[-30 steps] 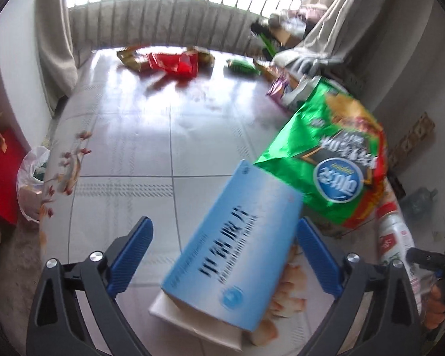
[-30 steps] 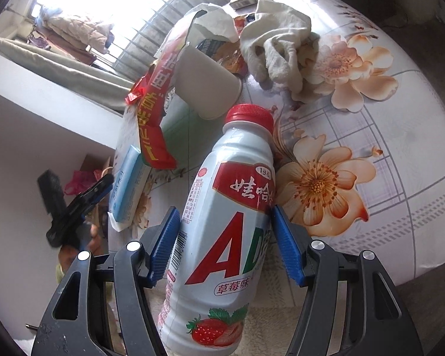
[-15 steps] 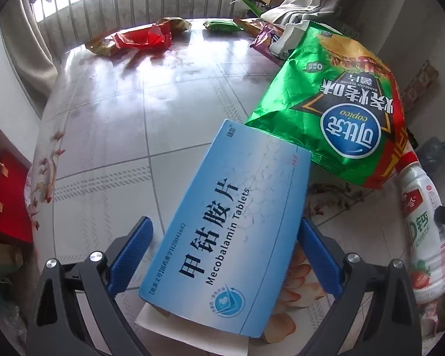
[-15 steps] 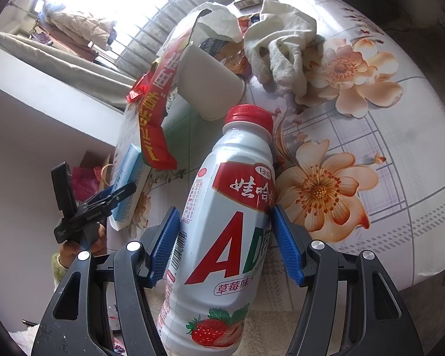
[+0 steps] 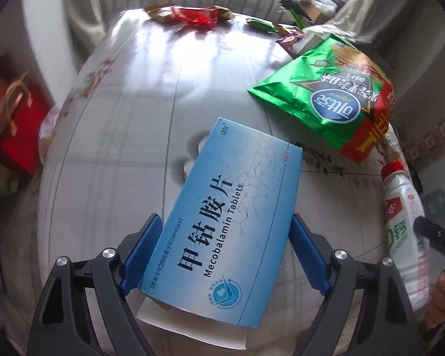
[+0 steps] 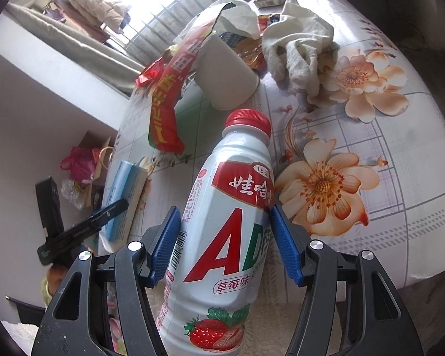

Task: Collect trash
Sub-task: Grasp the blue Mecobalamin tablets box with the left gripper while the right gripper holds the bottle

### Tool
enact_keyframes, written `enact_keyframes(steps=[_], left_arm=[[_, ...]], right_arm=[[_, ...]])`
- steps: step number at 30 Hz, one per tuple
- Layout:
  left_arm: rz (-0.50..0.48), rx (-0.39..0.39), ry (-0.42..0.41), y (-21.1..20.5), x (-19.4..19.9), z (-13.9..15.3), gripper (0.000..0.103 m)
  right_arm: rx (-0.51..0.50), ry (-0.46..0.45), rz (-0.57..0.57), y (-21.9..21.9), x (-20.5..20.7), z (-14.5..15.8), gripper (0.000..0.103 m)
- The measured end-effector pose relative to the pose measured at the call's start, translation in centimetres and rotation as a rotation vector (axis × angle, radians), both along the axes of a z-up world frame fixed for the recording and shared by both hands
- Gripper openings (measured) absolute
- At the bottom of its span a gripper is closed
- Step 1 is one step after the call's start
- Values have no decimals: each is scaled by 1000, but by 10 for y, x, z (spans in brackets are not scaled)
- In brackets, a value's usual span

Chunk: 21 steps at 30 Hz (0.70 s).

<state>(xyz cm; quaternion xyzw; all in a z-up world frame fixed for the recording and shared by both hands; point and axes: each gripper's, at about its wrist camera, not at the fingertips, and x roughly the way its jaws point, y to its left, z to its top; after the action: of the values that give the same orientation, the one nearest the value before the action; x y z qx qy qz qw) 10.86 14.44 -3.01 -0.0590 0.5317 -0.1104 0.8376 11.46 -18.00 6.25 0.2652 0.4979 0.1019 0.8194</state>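
A blue tablet box (image 5: 225,216) lies at the near edge of the flowered table (image 5: 118,148), its far end a little raised. My left gripper (image 5: 225,222) straddles it, jaws closing, and both blue pads (image 5: 145,243) meet its long edges. In the right wrist view the box (image 6: 124,195) sits at the table's left edge with a black finger of the left gripper (image 6: 83,231) beside it. My right gripper (image 6: 225,216) is shut on a white strawberry drink bottle (image 6: 231,237) with a red cap, held over the table edge. The bottle (image 5: 403,222) also shows at the right of the left wrist view.
A green and red chip bag (image 5: 326,95) lies beyond the box. A white paper cup (image 6: 225,80) lies on its side beside a crumpled cloth (image 6: 299,44). Red and gold wrappers (image 5: 190,14) sit at the far edge. A red gift bag (image 5: 17,124) stands on the floor to the left.
The left gripper has come in closer over the blue box and its pads have drawn in from clear of the box to its edges. The right gripper still holds the bottle in place.
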Motion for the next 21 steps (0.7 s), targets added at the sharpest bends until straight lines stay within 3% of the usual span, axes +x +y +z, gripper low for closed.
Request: enact_keyframes(steps=[5, 12, 21], left_arm=[[127, -81, 51, 2, -23, 1, 93], [135, -125, 92, -2, -36, 3, 93], [116, -59, 34, -9, -32, 7, 93]], right_arm=[[21, -1, -3, -4, 0, -3, 58], [44, -2, -10, -11, -3, -6, 58], [83, 13, -20, -15, -3, -8, 59]])
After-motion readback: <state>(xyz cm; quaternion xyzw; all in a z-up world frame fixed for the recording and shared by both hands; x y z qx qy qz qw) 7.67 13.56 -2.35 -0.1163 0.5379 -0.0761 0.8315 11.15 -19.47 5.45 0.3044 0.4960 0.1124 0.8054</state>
